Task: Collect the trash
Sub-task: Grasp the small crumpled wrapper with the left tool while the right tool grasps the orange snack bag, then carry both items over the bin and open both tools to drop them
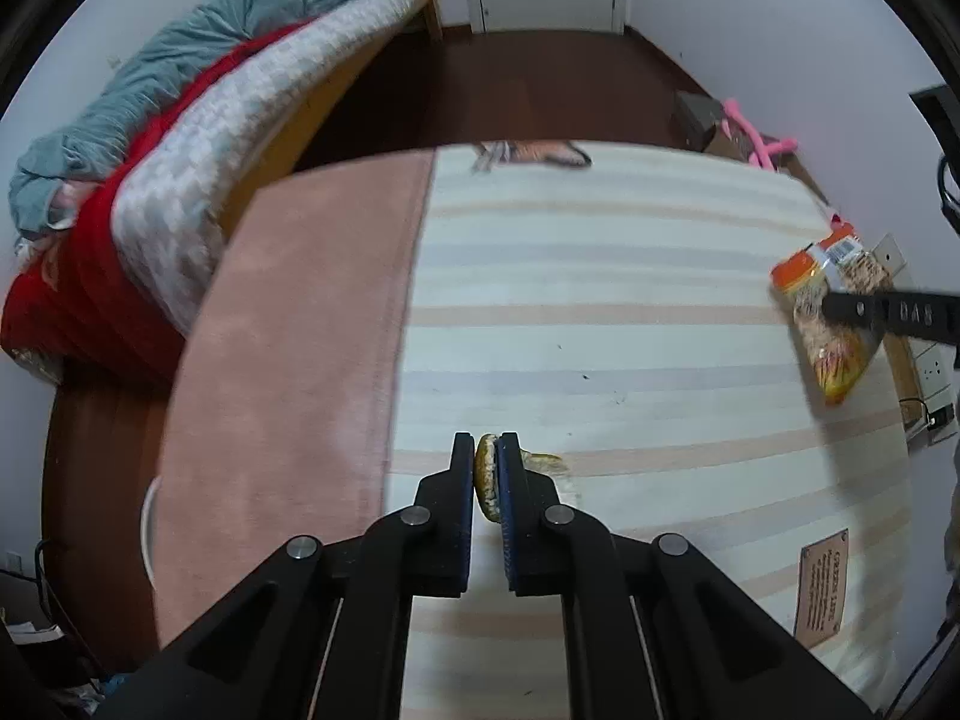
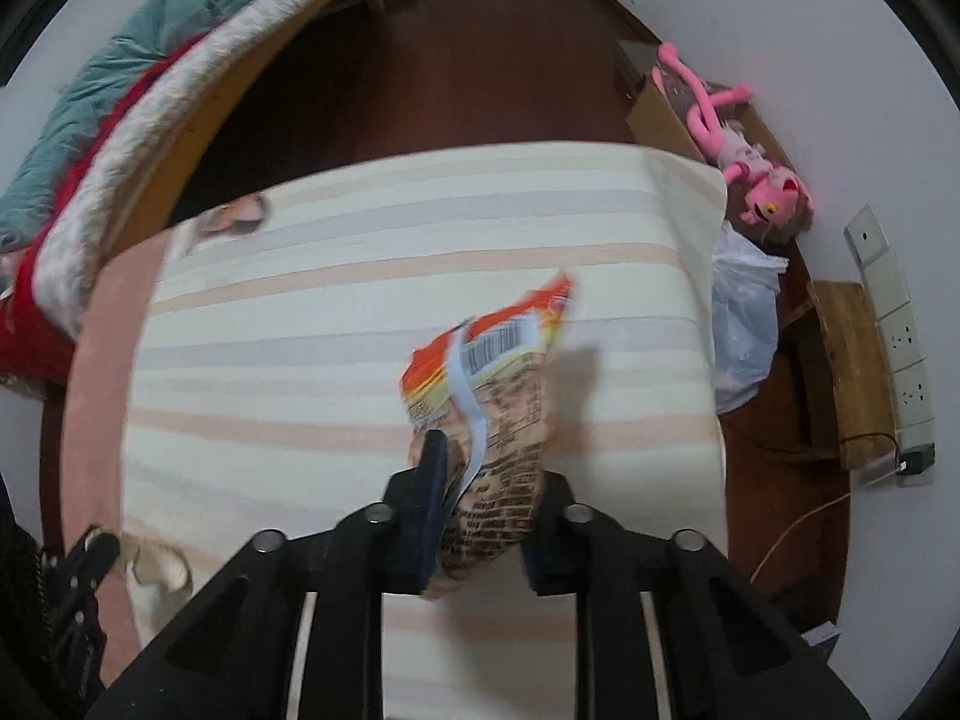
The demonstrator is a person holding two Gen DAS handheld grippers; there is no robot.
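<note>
My left gripper [image 1: 485,450] is shut on a small yellowish-brown scrap of peel [image 1: 485,474] and holds it just above the striped cloth [image 1: 600,330]. My right gripper [image 2: 489,456] is shut on an orange and brown snack wrapper [image 2: 486,384], which stands up from the jaws above the same cloth [image 2: 360,300]. The wrapper [image 1: 831,312] and a right fingertip [image 1: 840,306] also show at the right edge of the left wrist view. The left gripper [image 2: 102,546] shows at the lower left of the right wrist view with a pale scrap beside it.
A white plastic bag [image 2: 744,324] hangs at the cloth's right edge, next to a wooden shelf [image 2: 852,360]. A pink plush toy [image 2: 738,138] lies on a box by the wall. A bed with red and teal blankets [image 1: 150,180] is on the left. A pink towel [image 1: 288,360] covers the cloth's left side.
</note>
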